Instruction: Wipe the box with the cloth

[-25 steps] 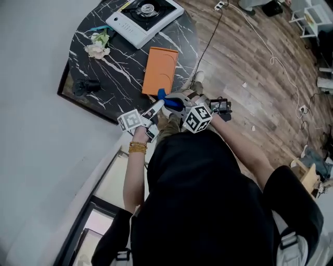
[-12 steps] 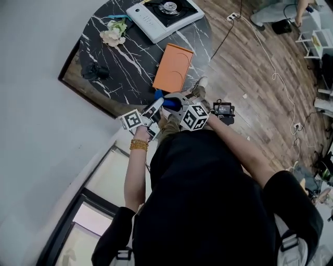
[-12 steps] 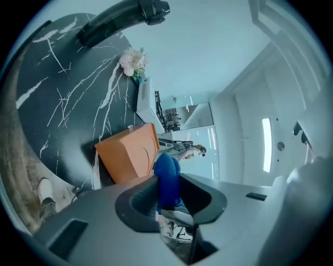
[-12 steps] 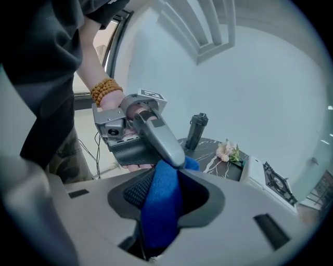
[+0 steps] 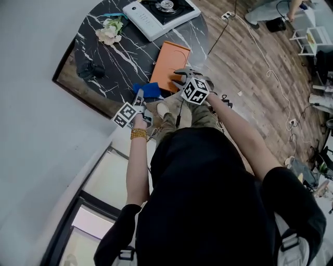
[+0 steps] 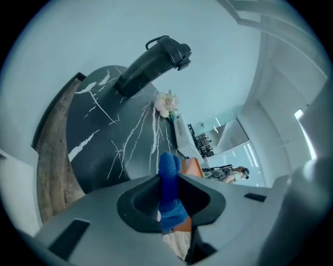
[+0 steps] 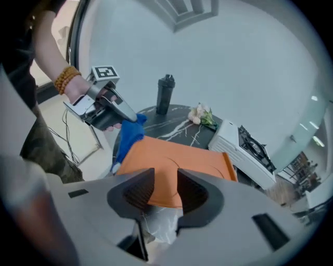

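An orange flat box lies on the black marble table, near its front edge. My left gripper holds a blue cloth just left of the box's near corner. In the left gripper view the cloth sits pinched between the jaws, which are still closing. The right gripper view shows the left gripper with the cloth hanging beside the box. My right gripper hovers over the box's near edge. Its jaws are opening, with nothing between them.
A white portable gas stove stands at the table's far side, with a small bunch of flowers to its left. A black bottle stands near the table's left edge. A grey wall runs along the left, and cables trail over the wooden floor on the right.
Both grippers moved forward and down from in front of my body to the table. The cloth, held between the two grippers before, now hangs from the left one alone.
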{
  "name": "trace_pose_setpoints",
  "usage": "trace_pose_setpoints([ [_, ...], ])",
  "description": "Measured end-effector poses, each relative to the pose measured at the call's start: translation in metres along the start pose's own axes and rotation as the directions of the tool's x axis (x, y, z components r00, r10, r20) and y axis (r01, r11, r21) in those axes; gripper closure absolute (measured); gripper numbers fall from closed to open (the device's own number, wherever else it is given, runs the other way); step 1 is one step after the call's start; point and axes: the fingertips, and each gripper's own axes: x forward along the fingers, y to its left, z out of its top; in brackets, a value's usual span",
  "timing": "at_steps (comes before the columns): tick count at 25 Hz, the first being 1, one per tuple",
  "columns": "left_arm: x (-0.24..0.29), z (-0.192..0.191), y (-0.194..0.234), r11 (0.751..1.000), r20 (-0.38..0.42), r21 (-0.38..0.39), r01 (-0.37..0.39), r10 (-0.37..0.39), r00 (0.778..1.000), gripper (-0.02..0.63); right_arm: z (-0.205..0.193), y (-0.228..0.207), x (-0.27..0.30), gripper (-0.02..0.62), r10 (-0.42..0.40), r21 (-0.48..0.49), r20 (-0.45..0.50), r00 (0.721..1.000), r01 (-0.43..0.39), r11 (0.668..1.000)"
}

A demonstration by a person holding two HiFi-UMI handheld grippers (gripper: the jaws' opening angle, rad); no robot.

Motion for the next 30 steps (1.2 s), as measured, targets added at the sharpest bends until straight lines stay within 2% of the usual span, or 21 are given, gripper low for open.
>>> trace_pose_setpoints([
  [2,0.009,0.001,0.011,0.998,0.038,-0.013,-0.056,0.057,0.998,0.52,-0.008,-0.01,0.014,0.468,-0.007,-0.003,-0.068,0.998,0.007,1.0],
  [6,0.031,-0.011,0.013,0.995,0.033,-0.061,-0.079,0.081,0.996,0.52,-0.005,-0.013,0.033,0.479,0.033,0.0,-0.121,0.992,-0.033,0.999],
  [8,0.035,-0.013,0.013,0.993,0.036,-0.082,-0.09,0.093,0.995,0.522,-0.001,-0.011,0.034,0.492,0.054,0.011,-0.12,0.991,-0.053,0.999],
  [12,0.035,-0.017,0.014,0.989,0.032,-0.128,-0.08,0.084,0.996,0.523,0.0,-0.004,0.032,0.569,0.085,0.073,-0.082,0.993,-0.079,0.994],
  [15,0.034,-0.024,0.013,0.987,0.018,-0.147,-0.071,0.074,0.997,0.525,-0.002,-0.006,0.031,0.577,0.1,0.152,-0.064,0.993,-0.089,0.984],
  [17,0.035,-0.033,0.011,0.986,-0.003,-0.155,-0.065,0.066,0.998,0.528,-0.001,-0.008,0.031,0.577,0.115,0.168,-0.064,0.991,-0.103,0.981],
  [23,0.043,-0.09,-0.009,0.989,-0.144,-0.14,-0.036,0.016,0.989,0.528,-0.002,-0.006,0.033,0.577,0.133,0.176,-0.05,0.99,-0.123,0.977],
  [26,0.048,-0.126,-0.023,0.992,-0.25,-0.129,-0.002,-0.031,0.968,0.528,0.001,-0.008,0.032,0.577,0.125,0.172,-0.043,0.991,-0.116,0.978],
  [30,0.048,-0.166,-0.044,0.996,-0.454,-0.006,0.092,-0.084,0.887,0.528,0.0,-0.007,0.031,0.577,0.125,0.178,-0.041,0.991,-0.116,0.977],
])
